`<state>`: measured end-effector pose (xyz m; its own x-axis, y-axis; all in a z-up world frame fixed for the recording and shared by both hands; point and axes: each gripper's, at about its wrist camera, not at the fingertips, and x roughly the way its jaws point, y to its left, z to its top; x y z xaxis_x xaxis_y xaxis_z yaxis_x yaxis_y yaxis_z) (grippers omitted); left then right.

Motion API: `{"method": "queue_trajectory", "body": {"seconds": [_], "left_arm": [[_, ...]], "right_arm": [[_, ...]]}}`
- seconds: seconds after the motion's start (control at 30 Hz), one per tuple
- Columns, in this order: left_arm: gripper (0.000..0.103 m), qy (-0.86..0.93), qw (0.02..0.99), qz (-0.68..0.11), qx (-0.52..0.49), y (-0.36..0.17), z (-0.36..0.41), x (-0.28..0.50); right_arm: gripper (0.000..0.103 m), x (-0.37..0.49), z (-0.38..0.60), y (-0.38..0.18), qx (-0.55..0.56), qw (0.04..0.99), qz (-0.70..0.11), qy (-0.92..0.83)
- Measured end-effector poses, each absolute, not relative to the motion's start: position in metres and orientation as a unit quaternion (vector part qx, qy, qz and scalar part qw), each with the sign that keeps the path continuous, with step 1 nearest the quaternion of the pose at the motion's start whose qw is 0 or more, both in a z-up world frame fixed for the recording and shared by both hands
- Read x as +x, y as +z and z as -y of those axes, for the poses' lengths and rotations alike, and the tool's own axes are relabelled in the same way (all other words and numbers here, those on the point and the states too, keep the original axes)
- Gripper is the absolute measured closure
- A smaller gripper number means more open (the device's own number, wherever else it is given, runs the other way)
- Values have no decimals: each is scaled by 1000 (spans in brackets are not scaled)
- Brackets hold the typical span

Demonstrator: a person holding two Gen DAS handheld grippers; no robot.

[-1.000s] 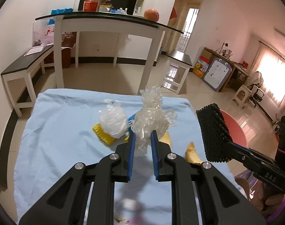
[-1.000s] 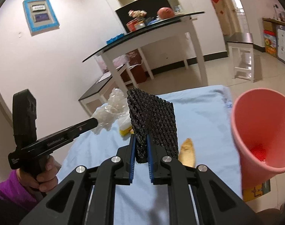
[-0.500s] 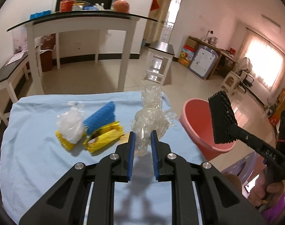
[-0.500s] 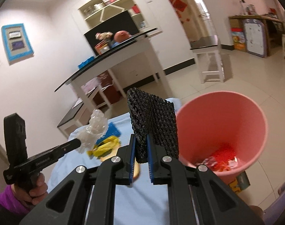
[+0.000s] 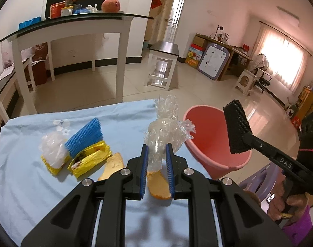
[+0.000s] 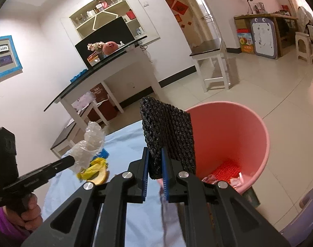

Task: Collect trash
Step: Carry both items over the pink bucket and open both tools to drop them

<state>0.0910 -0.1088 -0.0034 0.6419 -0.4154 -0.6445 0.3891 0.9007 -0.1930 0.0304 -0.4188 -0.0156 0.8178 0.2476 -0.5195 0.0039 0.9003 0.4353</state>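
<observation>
1. Covering the table, a pale blue cloth (image 5: 22, 181) sits in a tiled room.
2. Beside its edge stands a smooth pink bucket (image 6: 257, 144); only the right view shows red scraps inside.
3. Right gripper (image 6: 155, 170) pinches black foam netting (image 6: 168, 131) before the bucket.
4. Left gripper (image 5: 156, 164) clamps crinkled clear plastic (image 5: 166, 131) above the cloth, near yellow wrappers (image 5: 90, 160).
</observation>
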Motion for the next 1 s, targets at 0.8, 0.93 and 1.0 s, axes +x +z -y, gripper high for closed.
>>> {"method": "queue_trajectory", "body": {"seconds": [0.8, 0.93, 1.0], "left_arm": [[86, -304, 873, -381, 2, -26, 205, 125], [86, -306, 870, -386, 9, -32, 225, 131], [85, -304, 869, -391, 11, -36, 233, 135]], "right_arm": [[92, 48, 475, -47, 235, 919, -318, -2], [91, 54, 482, -52, 241, 915, -323, -11], [90, 56, 485, -56, 242, 913, -327, -16]]}}
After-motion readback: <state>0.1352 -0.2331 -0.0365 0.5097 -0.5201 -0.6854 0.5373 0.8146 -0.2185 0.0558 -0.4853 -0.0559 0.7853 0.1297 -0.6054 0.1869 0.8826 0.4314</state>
